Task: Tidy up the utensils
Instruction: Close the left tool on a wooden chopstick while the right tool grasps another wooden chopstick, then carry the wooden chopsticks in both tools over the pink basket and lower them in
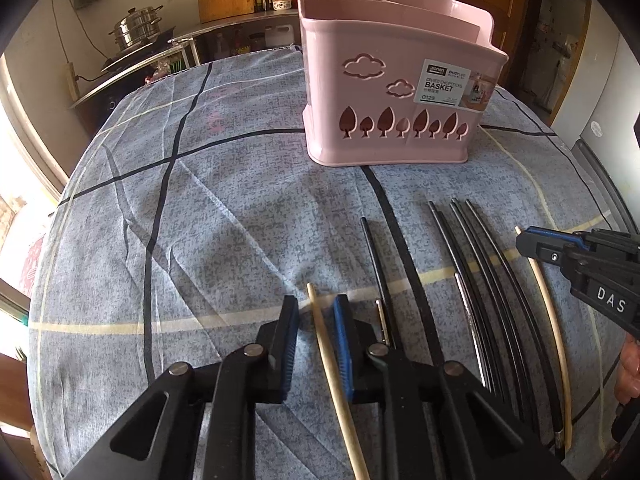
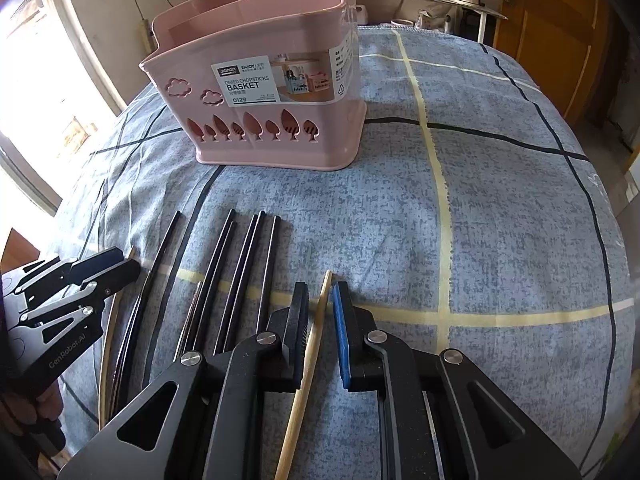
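The pink plastic chopstick basket [image 1: 384, 120], with cloud and tree cut-outs and a paper label, stands upright toward the far edge of the table, which is covered by a blue-grey checked cloth [image 1: 200, 220]. What shows of its compartments looks empty, so by my judgement the sorting has barely begun: nothing is stowed yet and every stick remains to be carried over. All the utensils lie in a loose row on the cloth near the front edge, well apart from the basket. The left gripper [image 1: 316, 332] has its fingers drawn in on a pale wooden chopstick [image 1: 332, 372] at the left end of the row; the stick runs between the black pad and the blue pad, and the grip looks closed on it though a thin gap shows in the fisheye view. The right gripper [image 2: 320, 320] is likewise clamped on a second pale wooden chopstick [image 2: 304, 380] at the right end of the row. Between them lie the black chopsticks [image 2: 236, 272]: I count about six, one set apart to the left and the others bunched, some showing shiny metal ends, though overlaps make the exact number uncertain. That gives two wooden sticks, one in each grip, and one basket.
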Available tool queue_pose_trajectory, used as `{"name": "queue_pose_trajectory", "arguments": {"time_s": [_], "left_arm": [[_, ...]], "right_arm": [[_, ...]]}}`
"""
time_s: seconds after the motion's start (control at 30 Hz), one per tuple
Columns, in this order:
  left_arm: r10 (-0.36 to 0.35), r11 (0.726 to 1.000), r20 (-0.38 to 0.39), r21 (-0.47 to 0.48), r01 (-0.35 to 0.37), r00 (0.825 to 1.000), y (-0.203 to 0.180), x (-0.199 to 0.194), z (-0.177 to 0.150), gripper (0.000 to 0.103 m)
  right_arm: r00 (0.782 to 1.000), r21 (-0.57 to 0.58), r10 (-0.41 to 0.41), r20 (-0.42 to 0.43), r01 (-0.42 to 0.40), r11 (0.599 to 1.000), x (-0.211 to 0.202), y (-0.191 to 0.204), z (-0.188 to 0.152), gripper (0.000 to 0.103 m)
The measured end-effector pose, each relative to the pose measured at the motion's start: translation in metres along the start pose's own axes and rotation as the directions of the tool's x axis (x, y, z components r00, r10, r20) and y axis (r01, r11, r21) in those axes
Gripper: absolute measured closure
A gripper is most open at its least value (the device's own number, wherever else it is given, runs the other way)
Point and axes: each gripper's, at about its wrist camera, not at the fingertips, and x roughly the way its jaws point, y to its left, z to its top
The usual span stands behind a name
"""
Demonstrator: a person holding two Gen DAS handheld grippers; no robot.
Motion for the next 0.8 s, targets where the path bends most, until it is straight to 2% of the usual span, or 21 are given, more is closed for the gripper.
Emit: {"name": "queue_pose_trajectory", "arguments": {"time_s": [0.1, 0.33, 0.57, 0.8], "left_arm": [[-0.009, 1.0, -0.008, -0.004, 0.009, 1.0, -0.002, 0.0, 0.003, 0.097], [-0.056, 0.998, 0.017, -0.034, 0.057, 0.998, 0.005, -0.017, 0.007, 0.098], [-0.078, 0.996, 0.116, -0.034, 0.082, 0.99, 0.01, -0.067, 0.024, 0.098], [-0.083, 0.996, 0.226, -0.026, 0.091, 0.971, 0.017, -0.12, 0.039, 0.098]], "right_arm": [[1.0, 0.015, 0.01, -0.008, -0.01, 1.0, 0.0, -0.004, 0.001, 0.097], [0.999, 0.014, 0.044, 0.028, -0.045, 0.999, -0.016, -0.008, 0.002, 0.098], [0.991, 0.001, 0.07, 0.116, -0.071, 0.998, -0.053, -0.004, 0.015, 0.098], [0.97, -0.027, 0.082, 0.231, -0.077, 0.997, -0.101, 0.004, 0.026, 0.098]]}}
